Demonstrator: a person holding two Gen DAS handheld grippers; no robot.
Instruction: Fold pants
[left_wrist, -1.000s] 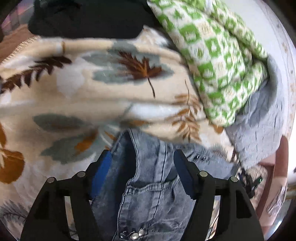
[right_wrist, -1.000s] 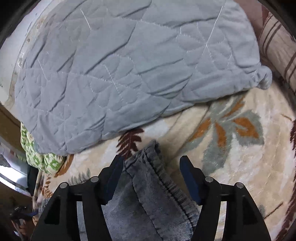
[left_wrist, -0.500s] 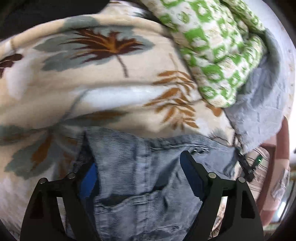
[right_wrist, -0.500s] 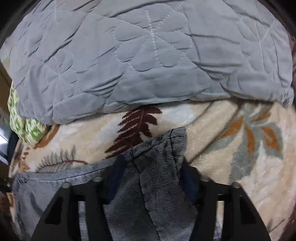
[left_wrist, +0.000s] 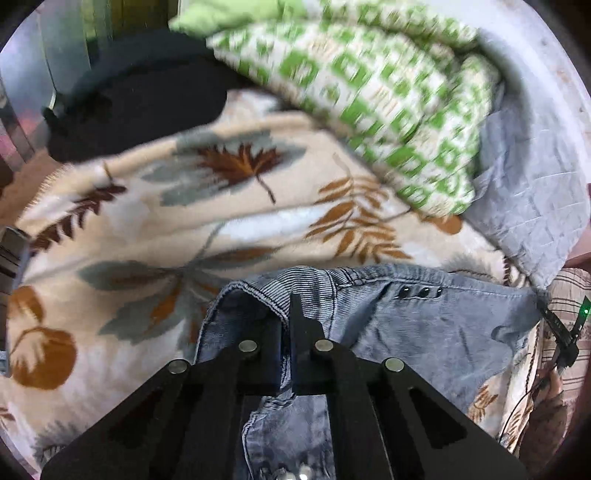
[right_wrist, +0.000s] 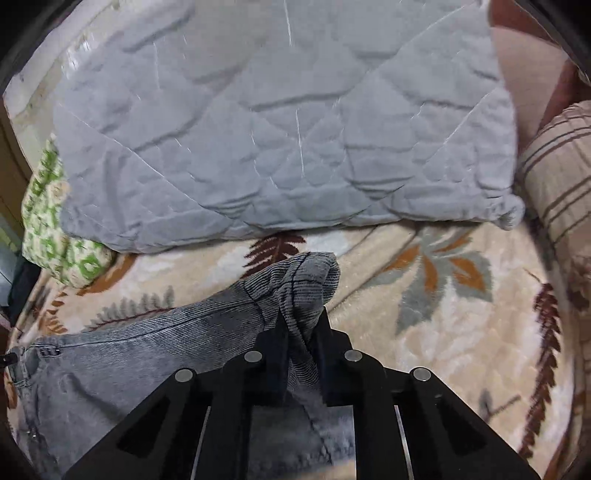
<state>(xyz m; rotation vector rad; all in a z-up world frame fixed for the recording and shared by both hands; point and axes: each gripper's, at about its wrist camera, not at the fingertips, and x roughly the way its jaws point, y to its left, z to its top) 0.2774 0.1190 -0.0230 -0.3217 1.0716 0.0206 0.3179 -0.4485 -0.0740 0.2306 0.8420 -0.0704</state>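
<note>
On the cream leaf-print blanket (left_wrist: 229, 229) covering the bed, the grey-blue pants (left_wrist: 424, 325) lie spread out. Left tool (left_wrist: 284, 321) is clenched on a bunched edge of the denim, its jaws having just snapped closed. Right tool (right_wrist: 301, 328) has also just been closing and now pinches a raised fold of the pants (right_wrist: 155, 350). Behind the pants, against the wall, sits a grey quilted cover (right_wrist: 280, 122); beside it, a green-and-white patterned quilt (left_wrist: 376, 92). A striped pillow (right_wrist: 557, 173) rests to the right.
</note>
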